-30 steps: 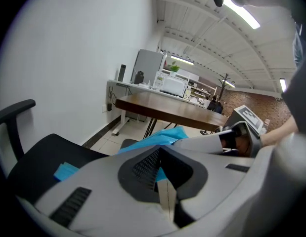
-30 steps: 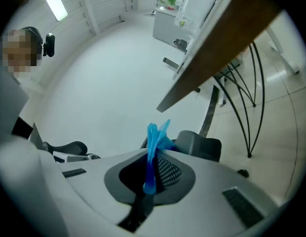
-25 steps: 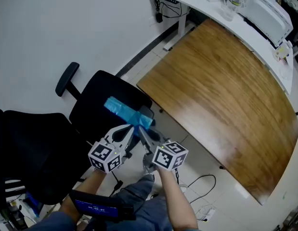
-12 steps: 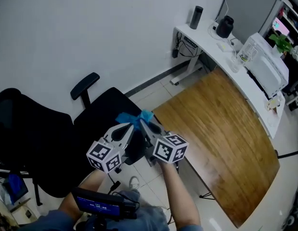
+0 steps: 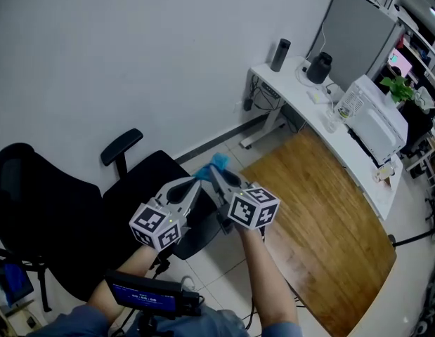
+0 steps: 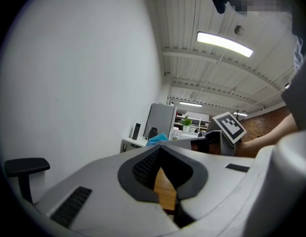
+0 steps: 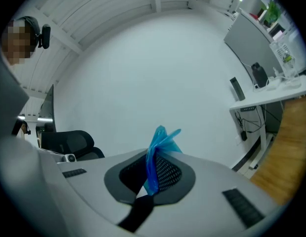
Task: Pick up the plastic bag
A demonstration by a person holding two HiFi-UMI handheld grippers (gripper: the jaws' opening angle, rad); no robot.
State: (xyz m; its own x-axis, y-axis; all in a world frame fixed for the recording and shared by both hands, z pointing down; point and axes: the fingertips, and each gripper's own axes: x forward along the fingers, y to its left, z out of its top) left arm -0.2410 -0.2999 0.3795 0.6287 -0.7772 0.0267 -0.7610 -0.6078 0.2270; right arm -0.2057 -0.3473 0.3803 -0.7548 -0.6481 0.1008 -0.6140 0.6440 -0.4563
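The blue plastic bag [image 5: 218, 163] is off the chair, pinched between the jaws of my right gripper [image 5: 216, 172]. In the right gripper view a crumpled blue fold of the bag [image 7: 160, 144] sticks up from the right gripper [image 7: 152, 174], shut on it in front of the white wall. My left gripper [image 5: 195, 184] hangs close beside it on the left, jaws together and empty. In the left gripper view the left gripper [image 6: 165, 181] holds nothing, and a bit of the bag [image 6: 156, 140] peeks over the right gripper's body.
A black office chair [image 5: 55, 209] with its armrest [image 5: 121, 146] stands below and left of the grippers. A wooden table [image 5: 322, 216] lies to the right. Behind it, a white desk [image 5: 294, 83] carries a monitor [image 5: 358, 41], a dark cylinder and a white appliance.
Both grippers have risen from the chair seat with the bag, now bunched at the right jaws instead of spread on the seat. The head view has tilted up toward the desk.
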